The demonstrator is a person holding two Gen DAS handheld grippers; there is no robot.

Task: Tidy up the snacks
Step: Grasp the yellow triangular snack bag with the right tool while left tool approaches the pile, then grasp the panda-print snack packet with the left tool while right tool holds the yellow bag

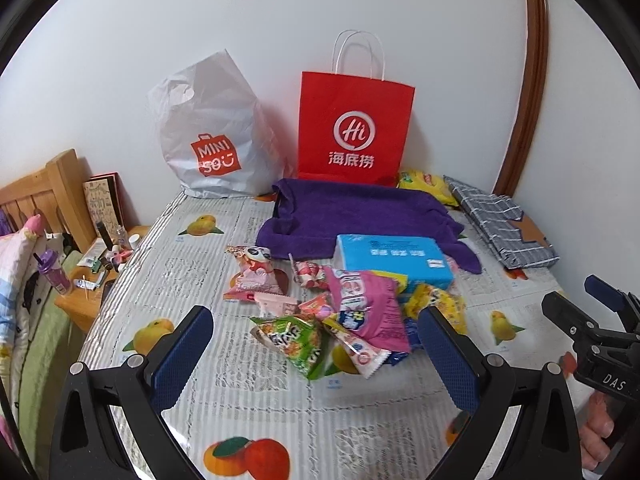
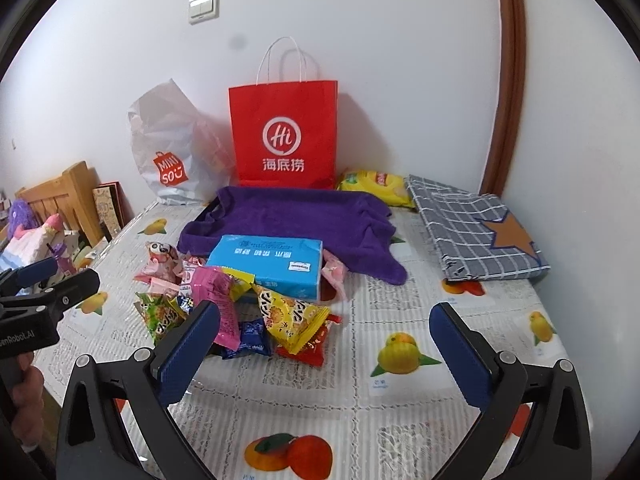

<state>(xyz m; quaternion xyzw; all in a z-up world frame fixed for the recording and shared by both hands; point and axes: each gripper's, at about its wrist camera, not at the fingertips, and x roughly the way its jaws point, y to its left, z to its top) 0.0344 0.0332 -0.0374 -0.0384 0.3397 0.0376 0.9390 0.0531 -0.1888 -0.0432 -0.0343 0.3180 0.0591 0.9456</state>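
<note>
A pile of snack packets lies mid-table: a green packet (image 1: pixel 292 340), a pink packet (image 1: pixel 368 304), a yellow packet (image 2: pixel 292 316), a small blue one (image 2: pixel 250 334) and a red one (image 2: pixel 308 348). A blue tissue pack (image 1: pixel 394 258) lies behind them on a purple towel (image 1: pixel 360 208). A red paper bag (image 1: pixel 354 128) and a white plastic bag (image 1: pixel 212 132) stand at the wall. My left gripper (image 1: pixel 316 340) is open and empty, hovering just before the pile. My right gripper (image 2: pixel 324 336) is open and empty, right of the pile.
The table (image 1: pixel 248 392) has a fruit-print cover. A folded checked cloth (image 2: pixel 476 232) lies at the back right, a yellow chip bag (image 2: pixel 376 186) beside it. A wooden nightstand (image 1: pixel 92 284) with small items and a bed stand at the left.
</note>
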